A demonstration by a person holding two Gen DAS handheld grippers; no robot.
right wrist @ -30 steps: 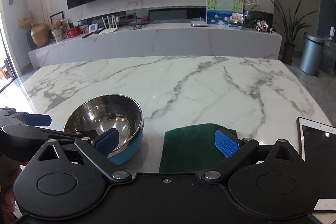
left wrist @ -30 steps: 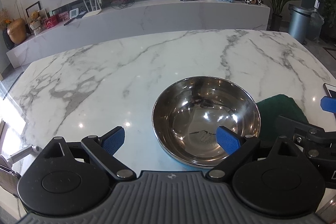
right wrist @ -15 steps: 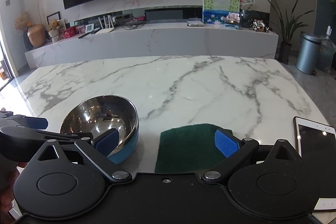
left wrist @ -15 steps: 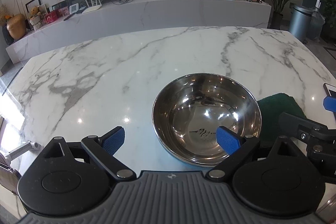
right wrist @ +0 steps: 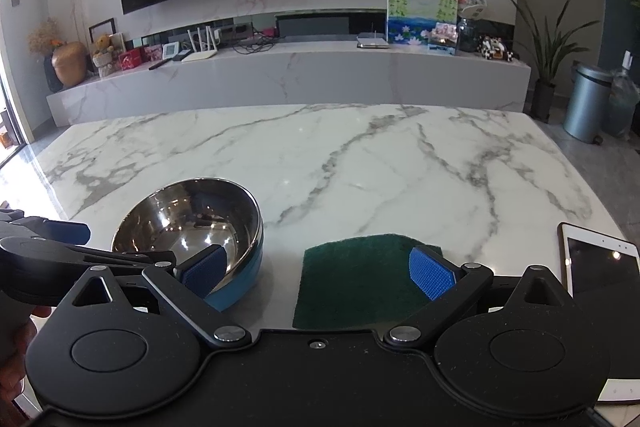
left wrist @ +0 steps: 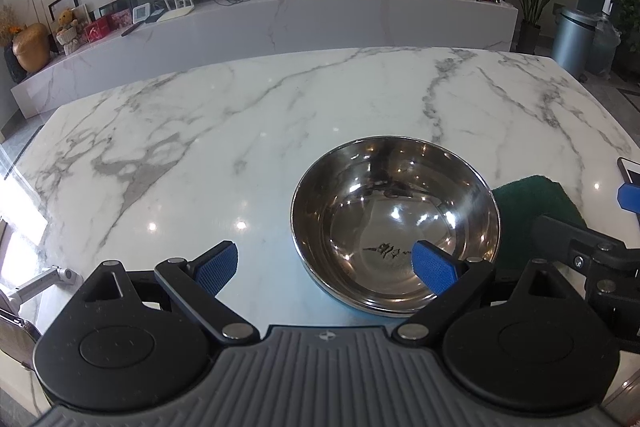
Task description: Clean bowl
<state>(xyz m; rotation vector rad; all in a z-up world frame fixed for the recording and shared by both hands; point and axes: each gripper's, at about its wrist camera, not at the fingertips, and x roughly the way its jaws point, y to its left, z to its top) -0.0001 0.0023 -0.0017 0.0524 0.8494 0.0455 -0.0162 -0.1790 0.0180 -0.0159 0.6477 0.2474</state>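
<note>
A shiny steel bowl (left wrist: 396,223) with a blue outside stands upright on the white marble table (left wrist: 240,131); a small dark smear marks its inner bottom. It also shows in the right wrist view (right wrist: 192,231). A dark green scouring pad (right wrist: 360,279) lies flat just right of the bowl, and shows in the left wrist view (left wrist: 532,211). My left gripper (left wrist: 324,267) is open and empty, its right fingertip over the bowl's near rim. My right gripper (right wrist: 320,271) is open and empty, low over the pad's near edge.
A tablet (right wrist: 600,263) lies at the table's right edge beside the pad. Beyond the table are a long marble console (right wrist: 280,75) with small items, a wall TV, a plant and a metal bin (right wrist: 586,103).
Both views have tilted slightly so the bowl and pad sit a little differently in frame. Both grippers stay open; bowl and pad have not moved on the table.
</note>
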